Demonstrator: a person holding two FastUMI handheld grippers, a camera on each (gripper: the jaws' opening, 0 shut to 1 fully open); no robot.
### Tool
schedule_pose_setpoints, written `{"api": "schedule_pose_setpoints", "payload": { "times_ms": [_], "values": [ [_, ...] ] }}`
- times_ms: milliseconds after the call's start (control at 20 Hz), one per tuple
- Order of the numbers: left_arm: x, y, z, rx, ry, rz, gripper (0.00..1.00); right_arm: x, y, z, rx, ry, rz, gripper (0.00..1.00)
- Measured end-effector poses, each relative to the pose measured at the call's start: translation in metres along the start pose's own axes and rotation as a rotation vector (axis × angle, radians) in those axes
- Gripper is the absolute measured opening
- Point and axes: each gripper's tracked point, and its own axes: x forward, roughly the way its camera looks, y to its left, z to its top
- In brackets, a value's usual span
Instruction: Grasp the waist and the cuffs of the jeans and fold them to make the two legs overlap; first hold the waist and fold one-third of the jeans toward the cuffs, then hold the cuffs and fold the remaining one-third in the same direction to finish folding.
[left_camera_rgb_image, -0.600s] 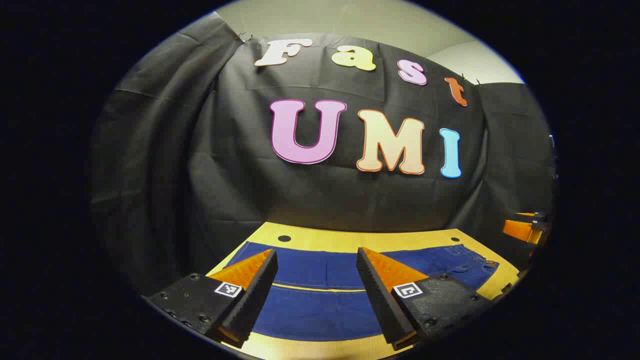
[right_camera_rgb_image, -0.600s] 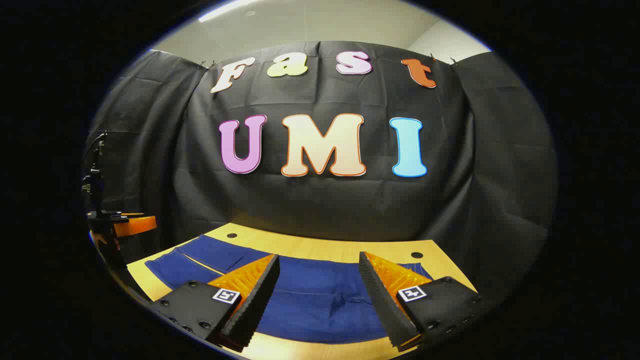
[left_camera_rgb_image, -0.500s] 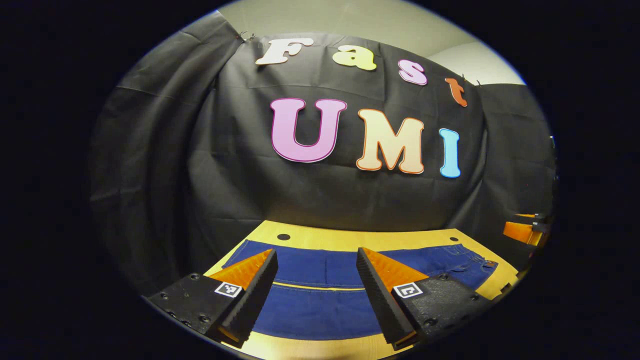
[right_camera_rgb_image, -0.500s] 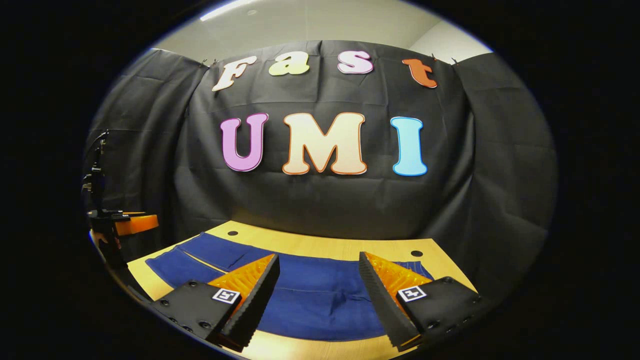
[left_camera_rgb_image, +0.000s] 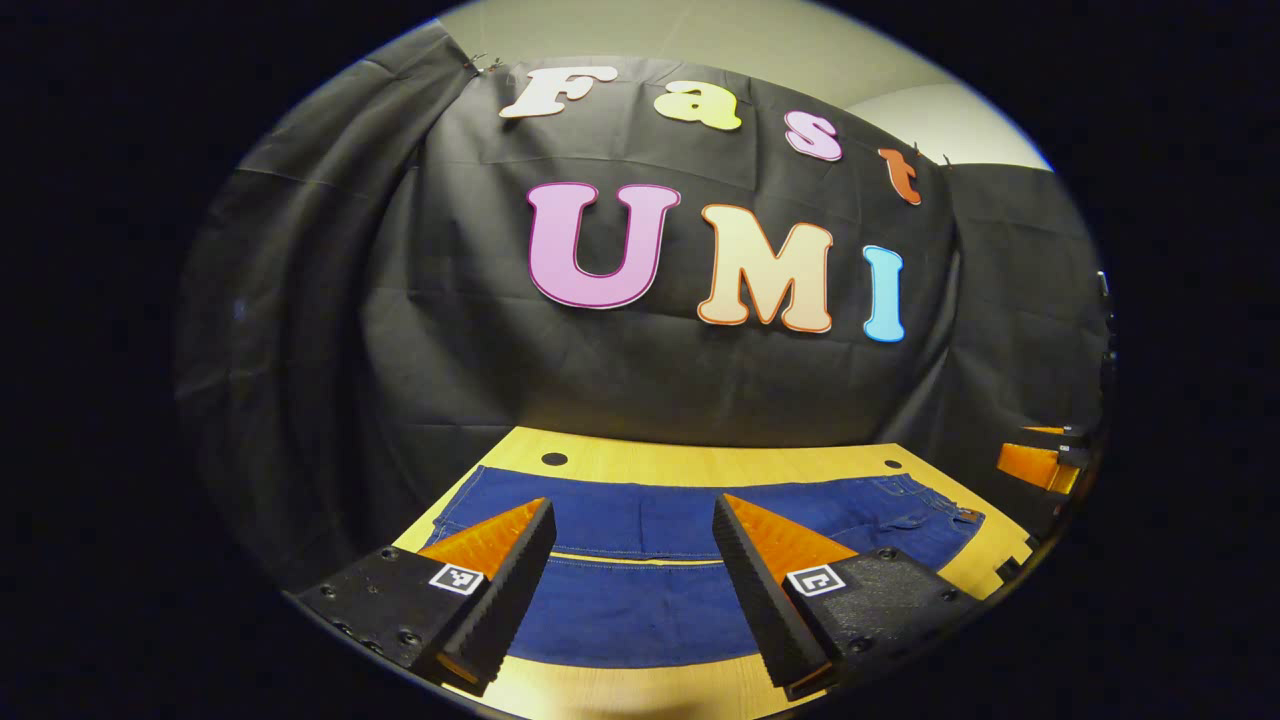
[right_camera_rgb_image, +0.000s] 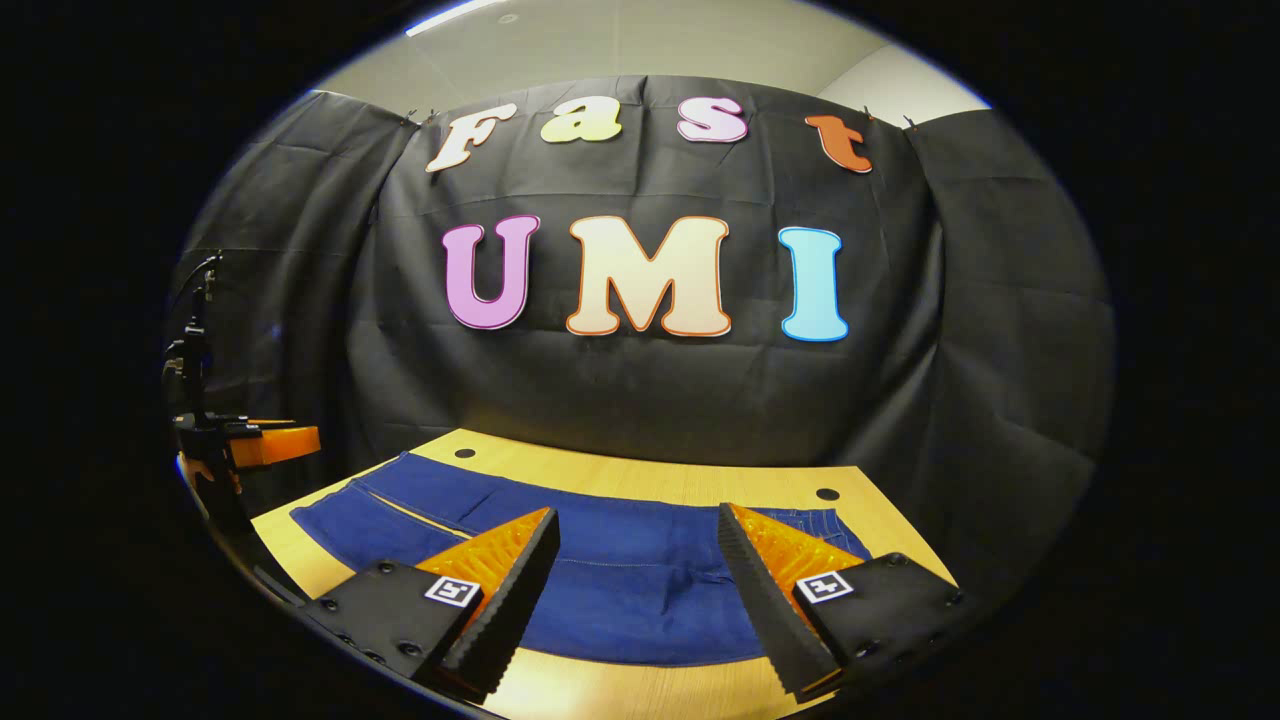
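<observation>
— Looking along our left gripper (left_camera_rgb_image: 632, 520), what do we have under it?

— We have the jeans (left_camera_rgb_image: 640, 600) spread flat on the wooden table (left_camera_rgb_image: 700, 465), both legs side by side with a yellow seam running between them. Our fingers are spread wide apart, hanging above the cloth and pinching nothing.

— And the waist?

— We see it at the right end in the left gripper view, near the table's corner. In the right gripper view the jeans (right_camera_rgb_image: 620, 600) run across the table (right_camera_rgb_image: 650, 480) from the left edge to just past our right gripper (right_camera_rgb_image: 638, 530).

— How does that one stand?

— Its fingers are also parted wide, above the denim, with nothing between them.

— Any boxes or bins holding things?

— We see none; the jeans lie straight on the tabletop. Two small dark holes sit in the board near the far edge.

— Can we see the other gripper from here?

— Yes, at the left rim of the right gripper view, off the table's end, though we cannot tell its fingers from there.
</observation>
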Motion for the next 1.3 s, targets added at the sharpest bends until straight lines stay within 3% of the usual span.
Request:
{"api": "schedule_pose_setpoints", "payload": {
  "times_ms": [450, 950, 1300],
  "values": [
    [0.010, 0.012, -0.036, 0.015, 0.091, -0.091, 0.94, 0.008, 0.006, -0.011, 0.029, 0.043, 0.017, 0.99],
    [-0.002, 0.066, -0.125, 0.139, 0.421, -0.313, 0.94, -0.013, 0.008, -0.052, -0.026, 0.164, 0.017, 0.99],
    [-0.024, 0.106, -0.194, 0.419, 0.733, -0.477, 0.94, -0.021, 0.002, -0.072, 0.023, 0.224, 0.006, 0.99]
  ]
}}
